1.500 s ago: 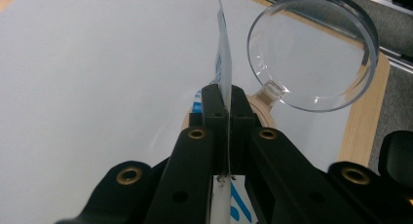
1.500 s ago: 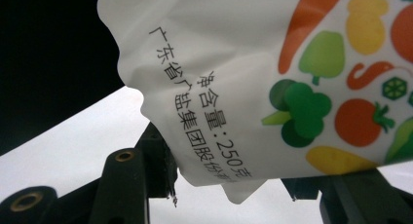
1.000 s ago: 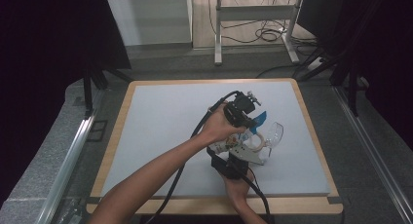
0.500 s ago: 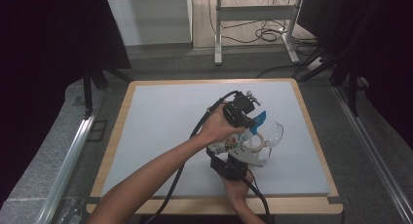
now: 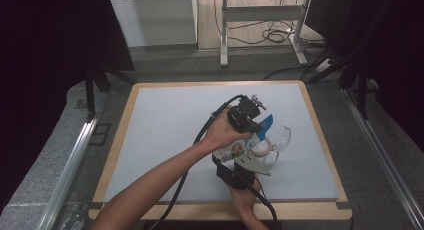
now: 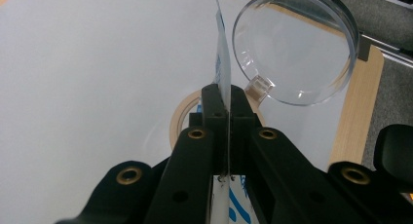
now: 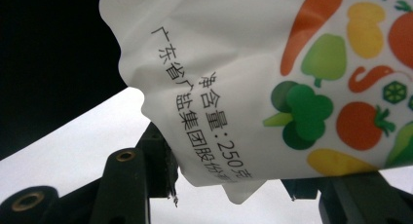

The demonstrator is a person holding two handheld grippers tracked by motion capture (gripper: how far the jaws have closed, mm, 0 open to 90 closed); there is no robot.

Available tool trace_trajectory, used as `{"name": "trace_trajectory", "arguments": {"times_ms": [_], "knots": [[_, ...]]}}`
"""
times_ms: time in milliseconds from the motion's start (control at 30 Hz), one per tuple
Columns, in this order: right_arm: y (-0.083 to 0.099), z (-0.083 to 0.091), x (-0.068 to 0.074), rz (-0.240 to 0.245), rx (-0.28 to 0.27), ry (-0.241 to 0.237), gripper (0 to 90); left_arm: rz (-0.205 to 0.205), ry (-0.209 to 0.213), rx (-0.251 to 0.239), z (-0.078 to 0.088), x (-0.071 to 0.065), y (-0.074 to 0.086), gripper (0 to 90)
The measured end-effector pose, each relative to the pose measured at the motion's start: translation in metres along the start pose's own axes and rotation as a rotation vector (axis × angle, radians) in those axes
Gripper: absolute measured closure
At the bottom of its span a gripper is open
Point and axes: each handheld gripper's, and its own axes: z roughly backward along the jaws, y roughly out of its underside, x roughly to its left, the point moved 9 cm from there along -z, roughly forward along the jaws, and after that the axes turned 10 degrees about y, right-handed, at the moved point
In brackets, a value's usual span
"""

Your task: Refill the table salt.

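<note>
Nearest to you, your right gripper [image 5: 248, 159] has its jaws about half open, and the lower corner of the white pouch [image 7: 253, 78] sits between them. In the right gripper view the pouch, printed with vegetables and black text, spreads above the two jaws, and the pads seem to press its bottom edge from both sides.

A little farther, your left gripper [image 5: 257, 121] has its jaws fully closed on the thin upper edge of the same pouch [image 6: 223, 63]; in the left gripper view this edge stands up between the two pads.

Just beyond the left gripper, a beige ring [image 6: 182, 118] lies on the white table [image 5: 165, 120]. Past it, to the right of the jaws, lies a clear round scoop [image 6: 294, 46].
</note>
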Motion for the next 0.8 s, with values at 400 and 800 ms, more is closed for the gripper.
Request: {"name": "trace_trajectory", "arguments": {"times_ms": [400, 800], "knots": [[0.0019, 0.0011, -0.0008, -0.002, 0.007, -0.014, 48.7, 0.001, -0.005, 0.0, -0.0015, 0.0009, 0.0008, 90.0], [-0.0016, 0.0014, -0.0029, -0.052, 0.004, -0.028, 48.7, 0.0, -0.007, 0.018, -0.0078, 0.0006, -0.0026, 90.0]]}}
